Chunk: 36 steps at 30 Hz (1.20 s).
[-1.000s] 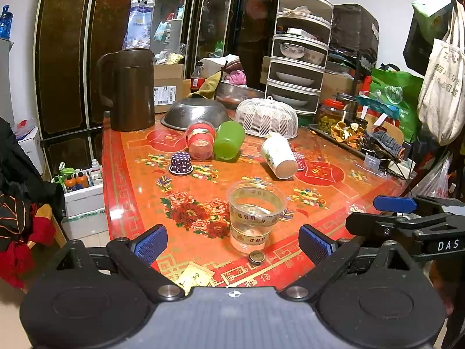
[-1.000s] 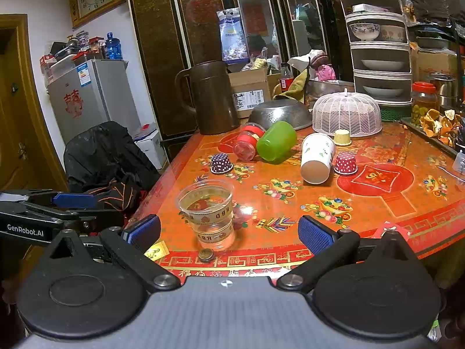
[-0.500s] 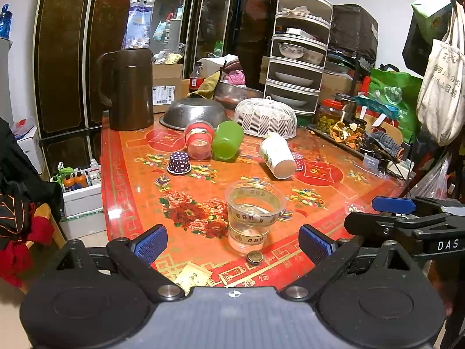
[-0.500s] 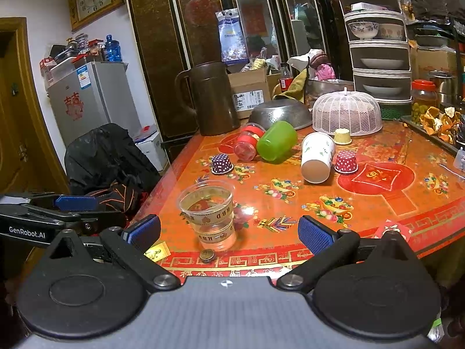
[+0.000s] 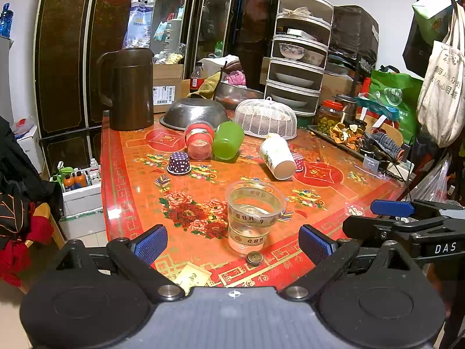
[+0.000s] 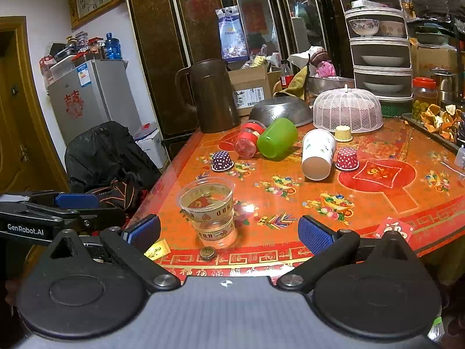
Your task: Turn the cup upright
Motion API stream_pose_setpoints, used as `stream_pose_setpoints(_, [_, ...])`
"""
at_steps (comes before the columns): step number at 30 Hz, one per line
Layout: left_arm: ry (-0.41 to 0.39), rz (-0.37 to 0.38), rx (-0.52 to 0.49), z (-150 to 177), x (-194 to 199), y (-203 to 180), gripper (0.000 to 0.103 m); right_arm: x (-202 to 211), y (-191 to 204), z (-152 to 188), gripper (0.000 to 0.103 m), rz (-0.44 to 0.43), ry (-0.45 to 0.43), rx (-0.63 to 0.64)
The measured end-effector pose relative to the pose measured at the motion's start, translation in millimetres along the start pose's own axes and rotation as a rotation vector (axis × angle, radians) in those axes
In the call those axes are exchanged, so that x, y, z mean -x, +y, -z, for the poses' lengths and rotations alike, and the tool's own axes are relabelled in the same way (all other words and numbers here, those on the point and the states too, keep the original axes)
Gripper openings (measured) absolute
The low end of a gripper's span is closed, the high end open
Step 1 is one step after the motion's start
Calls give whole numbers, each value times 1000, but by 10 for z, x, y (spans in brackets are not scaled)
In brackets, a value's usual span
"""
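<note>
A clear plastic cup (image 5: pixel 252 214) stands upright near the front edge of the red table (image 5: pixel 130 192); it also shows in the right wrist view (image 6: pixel 209 211). Farther back, a white paper cup (image 5: pixel 276 156) (image 6: pixel 317 154), a green cup (image 5: pixel 227 141) (image 6: pixel 276 138) and a red cup (image 5: pixel 198 142) (image 6: pixel 248 142) lie on their sides. My left gripper (image 5: pixel 232 242) is open and empty, just short of the clear cup. My right gripper (image 6: pixel 229 234) is open and empty, also before the clear cup.
A brown jug (image 5: pixel 128 88), an upturned metal colander (image 5: pixel 193 113) and a white mesh food cover (image 5: pixel 266 119) stand at the back. Small upturned cupcake cups (image 5: pixel 179 163) (image 6: pixel 346 158), a coin (image 5: pixel 254 258) and a tiered rack (image 5: pixel 299 52) are around.
</note>
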<state>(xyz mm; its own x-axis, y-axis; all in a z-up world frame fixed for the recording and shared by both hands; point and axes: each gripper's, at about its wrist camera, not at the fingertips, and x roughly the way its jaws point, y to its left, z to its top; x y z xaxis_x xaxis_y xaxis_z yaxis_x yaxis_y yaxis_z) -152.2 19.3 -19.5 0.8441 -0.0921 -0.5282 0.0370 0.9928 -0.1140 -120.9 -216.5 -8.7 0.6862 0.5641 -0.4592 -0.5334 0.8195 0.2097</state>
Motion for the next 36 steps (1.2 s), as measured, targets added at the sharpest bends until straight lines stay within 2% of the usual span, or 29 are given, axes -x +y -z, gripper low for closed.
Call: stream_pose_setpoints(36, [-12, 13, -5, 46, -35, -37, 98, -3, -24, 8, 102, -6, -2, -13])
